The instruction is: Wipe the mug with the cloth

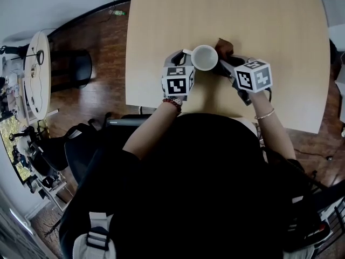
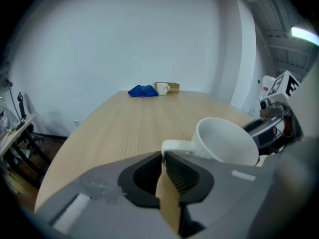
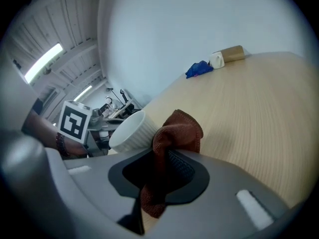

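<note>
a pale wooden worktop (image 1: 161, 31) is filling the view below a white wall. the left gripper (image 2: 163, 157) is clenching its jaws on the handle of the mug (image 2: 227, 141). the right gripper (image 3: 162, 151) is pinching a bunched brown cloth (image 3: 177, 131) just beside the mug's ribbed wall; whether it is touching, i cannot tell. wiping is seemingly just starting: next, the cloth is needing pressing against that wall and rubbing round it.
</note>
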Demonstrator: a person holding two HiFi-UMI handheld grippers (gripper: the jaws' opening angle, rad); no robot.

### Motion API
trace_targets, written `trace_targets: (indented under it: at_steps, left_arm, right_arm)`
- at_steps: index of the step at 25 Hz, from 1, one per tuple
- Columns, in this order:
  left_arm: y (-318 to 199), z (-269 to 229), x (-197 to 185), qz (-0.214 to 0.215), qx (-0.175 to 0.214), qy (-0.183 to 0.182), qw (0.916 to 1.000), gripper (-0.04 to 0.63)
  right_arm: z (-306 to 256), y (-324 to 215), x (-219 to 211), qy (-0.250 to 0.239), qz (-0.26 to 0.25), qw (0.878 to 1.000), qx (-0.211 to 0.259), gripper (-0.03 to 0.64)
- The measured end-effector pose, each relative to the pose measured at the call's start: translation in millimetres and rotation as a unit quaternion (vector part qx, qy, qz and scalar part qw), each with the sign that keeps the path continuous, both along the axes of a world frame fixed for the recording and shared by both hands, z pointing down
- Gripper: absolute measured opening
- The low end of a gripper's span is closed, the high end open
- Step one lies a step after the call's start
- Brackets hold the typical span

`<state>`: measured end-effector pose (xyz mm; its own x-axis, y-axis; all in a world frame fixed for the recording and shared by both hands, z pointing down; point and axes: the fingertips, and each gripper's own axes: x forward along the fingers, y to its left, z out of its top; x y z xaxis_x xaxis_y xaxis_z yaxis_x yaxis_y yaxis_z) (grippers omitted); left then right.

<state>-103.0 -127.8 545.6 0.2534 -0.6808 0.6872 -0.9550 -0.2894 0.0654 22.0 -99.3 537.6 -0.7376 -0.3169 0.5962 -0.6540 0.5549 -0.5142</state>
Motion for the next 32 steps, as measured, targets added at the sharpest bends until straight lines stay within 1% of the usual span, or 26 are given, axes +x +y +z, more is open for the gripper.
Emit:
trace_targets:
  at_steps: [2,4,8,10,12,15,17,21,23,25,28,32]
  left_arm:
    - [5.4,1.0,0.3,0.017,0.002,-0.019,0.9997,0.028]
    - [12.3,1.9,0.5,0.043,0.009,-0.039,0.9983,0.028]
    - [21.0,-0.5,0.8,0.103,0.030,-0.063,0.9922,0.038]
    - [26.6,2.6,0.3,0.135,0.037,-0.074,0.9874,0.044]
    - [32.3,6.8,-2.0,0.164,0.039,-0.087,0.9818,0.051]
    - [36.1,2.4,-1.8,0.209,0.043,-0.103,0.9715,0.055]
    - [40.9,3.6,-2.0,0.227,0.043,-0.108,0.9669,0.058]
    - [52.3,5.7,-1.8,0.246,0.040,-0.112,0.9618,0.061]
    - [57.2,5.1,1.0,0.250,0.039,-0.110,0.9612,0.061]
    - [62.7,7.0,1.3,0.248,0.031,-0.104,0.9627,0.061]
    - [67.0,7.6,2.6,0.243,0.024,-0.096,0.9649,0.060]
    - [72.7,8.8,2.3,0.254,0.022,-0.094,0.9624,0.060]
  right_arm:
    - [2.5,-2.9,0.7,0.015,0.002,1.000,0.005,0.068]
    - [2.6,-4.6,0.9,0.024,0.001,1.000,0.008,0.068]
    - [-5.1,-7.4,2.2,0.027,-0.012,0.999,0.018,0.069]
    - [-15.5,-4.1,3.3,0.005,-0.005,1.000,0.019,0.069]
    - [-30.9,3.5,4.7,-0.037,0.015,0.999,0.017,0.067]
    - [-51.5,17.9,8.2,-0.094,0.051,0.994,0.005,0.067]
    - [-52.1,24.8,7.9,-0.109,0.070,0.992,-0.003,0.067]
    - [-37.8,25.8,4.8,-0.094,0.090,0.991,-0.005,0.067]
    - [-34.3,22.4,5.4,-0.086,0.096,0.992,-0.001,0.067]
    - [-28.1,19.5,5.4,-0.065,0.094,0.993,0.006,0.067]
    - [-13.7,15.6,6.4,-0.021,0.094,0.995,0.012,0.067]
    - [2.8,9.8,6.1,0.009,0.110,0.994,0.009,0.067]
